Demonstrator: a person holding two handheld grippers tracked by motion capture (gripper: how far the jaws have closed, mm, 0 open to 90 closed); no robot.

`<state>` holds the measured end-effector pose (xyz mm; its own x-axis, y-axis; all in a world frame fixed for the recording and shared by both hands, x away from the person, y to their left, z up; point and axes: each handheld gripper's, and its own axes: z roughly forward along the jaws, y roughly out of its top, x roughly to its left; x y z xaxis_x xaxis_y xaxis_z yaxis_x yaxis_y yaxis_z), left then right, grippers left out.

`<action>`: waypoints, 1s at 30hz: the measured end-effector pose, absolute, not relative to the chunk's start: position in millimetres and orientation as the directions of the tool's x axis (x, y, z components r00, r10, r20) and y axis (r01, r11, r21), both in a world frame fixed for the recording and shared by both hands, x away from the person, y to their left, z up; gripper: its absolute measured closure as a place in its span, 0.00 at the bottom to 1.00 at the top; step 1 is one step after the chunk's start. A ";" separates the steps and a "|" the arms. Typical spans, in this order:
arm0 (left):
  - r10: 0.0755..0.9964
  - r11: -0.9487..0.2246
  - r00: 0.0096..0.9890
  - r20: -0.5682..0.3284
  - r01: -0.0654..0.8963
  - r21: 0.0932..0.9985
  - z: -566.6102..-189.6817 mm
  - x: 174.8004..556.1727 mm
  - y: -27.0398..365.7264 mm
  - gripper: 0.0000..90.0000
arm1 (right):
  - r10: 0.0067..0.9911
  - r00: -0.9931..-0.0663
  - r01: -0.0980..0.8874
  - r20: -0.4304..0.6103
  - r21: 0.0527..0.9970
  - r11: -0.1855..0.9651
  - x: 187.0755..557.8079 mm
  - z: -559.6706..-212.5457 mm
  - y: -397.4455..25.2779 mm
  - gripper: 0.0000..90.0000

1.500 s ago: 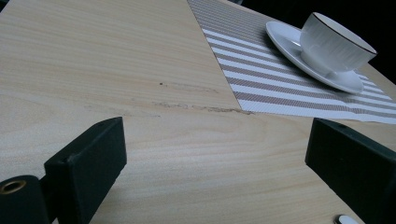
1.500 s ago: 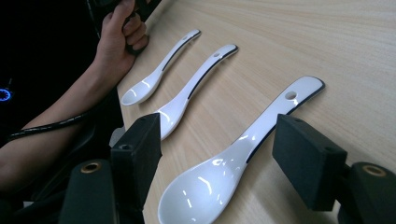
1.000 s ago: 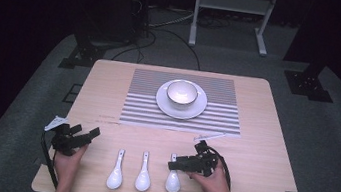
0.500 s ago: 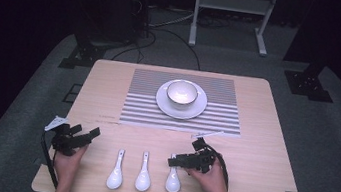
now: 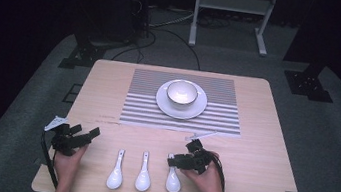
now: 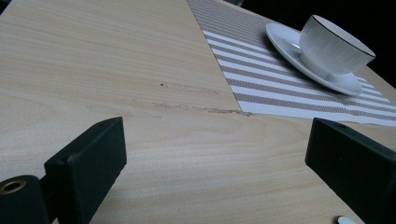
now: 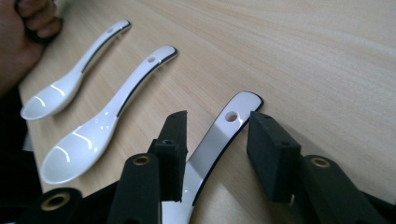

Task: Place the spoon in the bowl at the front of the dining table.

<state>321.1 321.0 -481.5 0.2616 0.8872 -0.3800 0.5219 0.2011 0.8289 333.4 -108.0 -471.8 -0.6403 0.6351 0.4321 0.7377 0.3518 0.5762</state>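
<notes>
Three white ceramic spoons lie side by side near the table's front edge: left (image 5: 115, 173), middle (image 5: 143, 175) and right (image 5: 173, 181). My right gripper (image 5: 174, 161) hovers low over the right spoon's handle. In the right gripper view its jaws (image 7: 218, 122) stand on either side of that handle (image 7: 211, 147), with a gap on each side, so it is open. The middle spoon (image 7: 105, 128) and left spoon (image 7: 70, 88) lie beyond. My left gripper (image 5: 86, 132) rests at the front left, open wide (image 6: 217, 135) over bare wood.
A white cup (image 5: 182, 92) on a saucer (image 5: 163, 104) stands on a striped placemat (image 5: 142, 103) at mid table; both also appear in the left gripper view, cup (image 6: 334, 46) and placemat (image 6: 261, 74). A stand and cables lie on the floor behind.
My right gripper has crept a little to the left, settling over the right spoon's handle. The left gripper and the spoons have stayed put.
</notes>
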 end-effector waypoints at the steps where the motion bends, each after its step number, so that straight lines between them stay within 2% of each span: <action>1: 0.887 0.201 0.261 -0.380 0.522 0.829 -481.5 321.1 321.0 0.04 | 0.642 -0.644 0.733 0.416 0.577 0.361 332.2 -470.9 -106.4 0.67; 6: 0.887 0.201 0.261 -0.380 0.522 0.829 -481.4 320.9 321.5 0.04 | 0.660 -0.662 0.708 0.355 0.585 0.395 328.9 -468.6 -100.1 0.70; 7: 0.887 0.201 0.261 -0.380 0.522 0.829 -481.4 320.9 321.5 0.04 | 0.659 -0.665 0.705 0.350 0.584 0.402 329.0 -468.4 -99.4 0.73; 8: 0.888 0.201 0.261 -0.380 0.522 0.829 -481.4 320.9 321.5 0.04 | 0.659 -0.665 0.705 0.350 0.584 0.402 329.0 -468.4 -99.4 0.73; 9: 0.888 0.202 0.260 -0.380 0.522 0.829 -481.4 320.9 321.5 0.04 | 0.646 -0.661 0.717 0.382 0.577 0.392 331.7 -470.3 -100.9 0.78; 10: 0.888 0.202 0.260 -0.380 0.522 0.829 -481.4 320.9 321.5 0.04 | 0.646 -0.661 0.717 0.382 0.577 0.392 331.7 -470.3 -100.9 0.78; 11: 0.887 0.202 0.261 -0.380 0.522 0.829 -481.4 320.8 321.6 0.04 | 0.645 -0.658 0.722 0.388 0.570 0.392 334.0 -470.7 -102.1 0.83; 16: 0.887 0.204 0.259 -0.381 0.521 0.829 -481.4 320.9 321.6 0.04 | 0.644 -0.668 0.718 0.374 0.553 0.423 336.6 -468.7 -101.4 0.85; 18: 0.888 0.203 0.260 -0.381 0.520 0.829 -481.4 320.8 321.8 0.04 | 0.635 -0.671 0.721 0.382 0.534 0.442 338.1 -468.0 -100.5 0.92; 20: 0.888 0.203 0.259 -0.381 0.520 0.829 -481.3 320.8 321.7 0.04 | 0.631 -0.674 0.719 0.383 0.534 0.444 338.4 -468.4 -100.7 0.94; 24: 0.888 0.205 0.258 -0.381 0.520 0.829 -481.3 320.8 321.8 0.04 | 0.630 -0.674 0.721 0.387 0.533 0.443 338.3 -467.4 -102.4 0.94; 30: 0.888 0.203 0.259 -0.380 0.521 0.829 -481.4 320.9 321.7 0.04 | 0.603 -0.651 0.741 0.461 0.557 0.374 339.3 -457.8 -115.8 0.94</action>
